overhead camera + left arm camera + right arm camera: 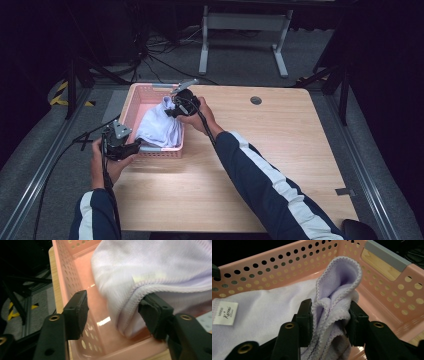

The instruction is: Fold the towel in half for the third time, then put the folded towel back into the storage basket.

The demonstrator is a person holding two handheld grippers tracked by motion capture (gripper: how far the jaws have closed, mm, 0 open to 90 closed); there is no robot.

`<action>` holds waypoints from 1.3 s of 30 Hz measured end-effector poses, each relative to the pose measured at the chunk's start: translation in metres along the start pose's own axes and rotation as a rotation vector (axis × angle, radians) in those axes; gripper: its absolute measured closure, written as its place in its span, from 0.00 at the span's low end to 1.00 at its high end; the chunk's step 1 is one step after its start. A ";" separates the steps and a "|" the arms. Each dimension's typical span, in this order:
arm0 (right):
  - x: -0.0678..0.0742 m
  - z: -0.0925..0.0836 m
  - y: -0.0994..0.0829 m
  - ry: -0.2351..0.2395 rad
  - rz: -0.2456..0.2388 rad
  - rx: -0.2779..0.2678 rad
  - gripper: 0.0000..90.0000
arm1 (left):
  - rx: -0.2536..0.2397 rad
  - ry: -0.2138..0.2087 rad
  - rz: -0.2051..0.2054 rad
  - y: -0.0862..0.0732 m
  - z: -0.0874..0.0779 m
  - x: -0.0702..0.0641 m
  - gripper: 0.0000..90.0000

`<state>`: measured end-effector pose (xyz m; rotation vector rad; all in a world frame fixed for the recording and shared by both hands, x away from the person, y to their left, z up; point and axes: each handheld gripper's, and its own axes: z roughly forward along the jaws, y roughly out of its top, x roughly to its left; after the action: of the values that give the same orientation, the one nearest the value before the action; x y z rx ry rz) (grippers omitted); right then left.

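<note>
Lowering the lavender cloth [159, 126] into the pink basket [131, 102] at the table's far-left corner, the right gripper [329, 315] pinches a bunched fold, the left gripper [113, 312] gapes released around a hem — next, I judge, letting go and withdrawing.

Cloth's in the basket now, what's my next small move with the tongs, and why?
Probably open the right tongs wider and lift clear. The lavender cloth already lies in the pink basket, yet a bunched fold sits between the right pads. The left tongs stand open, with the hem resting against one pad.
</note>
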<state>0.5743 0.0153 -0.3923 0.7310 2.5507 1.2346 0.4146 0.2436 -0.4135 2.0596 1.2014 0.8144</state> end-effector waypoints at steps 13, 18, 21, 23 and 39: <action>-0.004 -0.025 -0.009 0.011 -0.002 -0.007 0.44 | -0.159 -0.072 -0.026 0.010 -0.029 -0.023 0.30; 0.002 -0.044 -0.015 0.021 -0.065 0.004 0.42 | -0.208 -0.154 -0.005 0.018 -0.044 -0.045 0.25; 0.007 -0.060 -0.022 0.030 -0.109 0.014 0.42 | -0.209 -0.182 0.030 0.021 -0.048 -0.061 0.22; 0.010 -0.072 -0.028 0.039 -0.133 0.024 0.41 | -0.208 -0.198 0.045 0.023 -0.049 -0.069 0.22; 0.000 -0.211 -0.146 -0.056 -0.174 0.074 0.37 | -0.039 -0.421 0.295 0.004 -0.019 -0.165 0.21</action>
<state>0.4411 -0.2031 -0.3742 0.5365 2.5633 1.0555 0.3363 0.0981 -0.4322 2.2598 0.6589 0.4875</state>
